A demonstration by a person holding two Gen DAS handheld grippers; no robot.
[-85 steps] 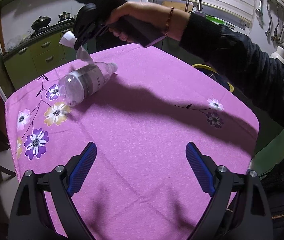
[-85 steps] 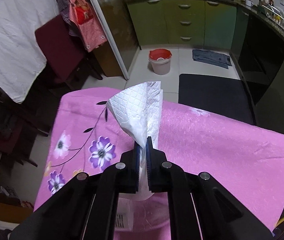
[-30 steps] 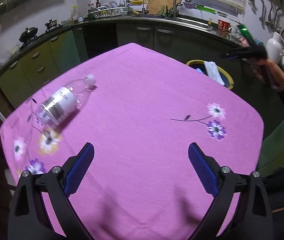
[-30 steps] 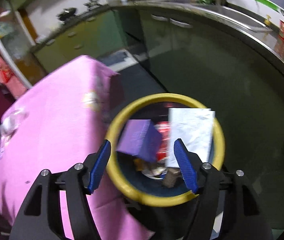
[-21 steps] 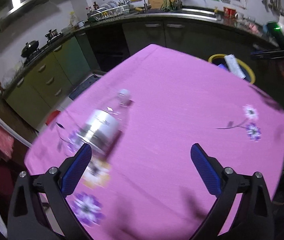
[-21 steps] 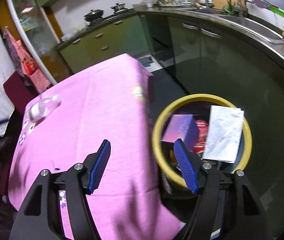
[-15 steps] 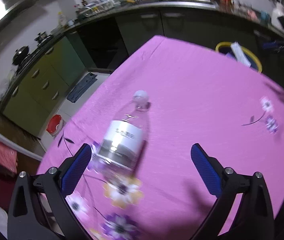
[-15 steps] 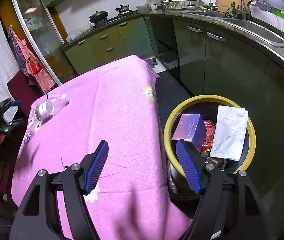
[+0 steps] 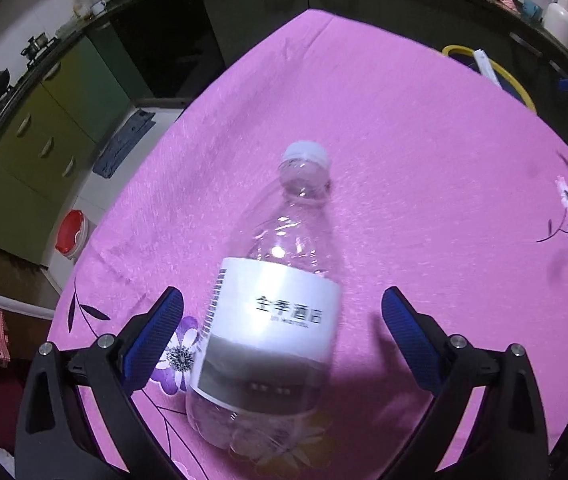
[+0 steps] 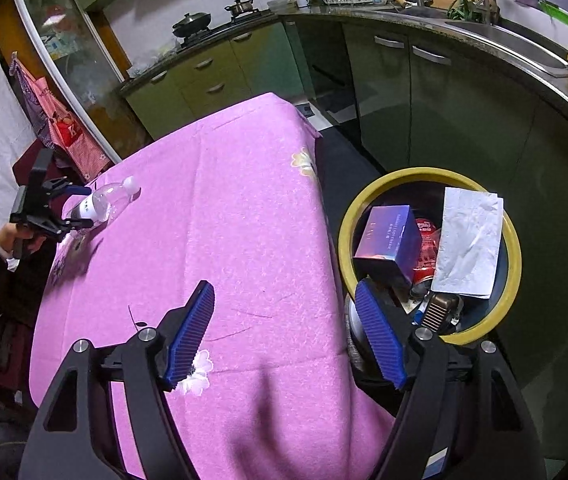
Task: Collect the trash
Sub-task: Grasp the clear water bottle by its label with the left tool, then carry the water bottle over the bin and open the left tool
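Now that the tissue (image 10: 468,240) lies in the bin (image 10: 513,240), your right claw (image 10: 284,336) hangs wide open, empty. Your left claw (image 9: 282,312) has closed in, gaping astride the bottle (image 9: 272,312) on the tabletop (image 9: 423,168), ungripped. Next pickup looks imminent.

In the left wrist view the bin (image 9: 495,72) shows only an arc of its yellow rim behind the cloth (image 9: 403,128); its contents are hidden apart from a white strip. The small print on the bottle (image 9: 272,312) label is too blurred to read, and the right gripper at the right edge is cut off. In the right wrist view the can (image 10: 423,248) lies mostly under the box (image 10: 389,240) and tissue (image 10: 467,248), and the bin's bottom is dark.
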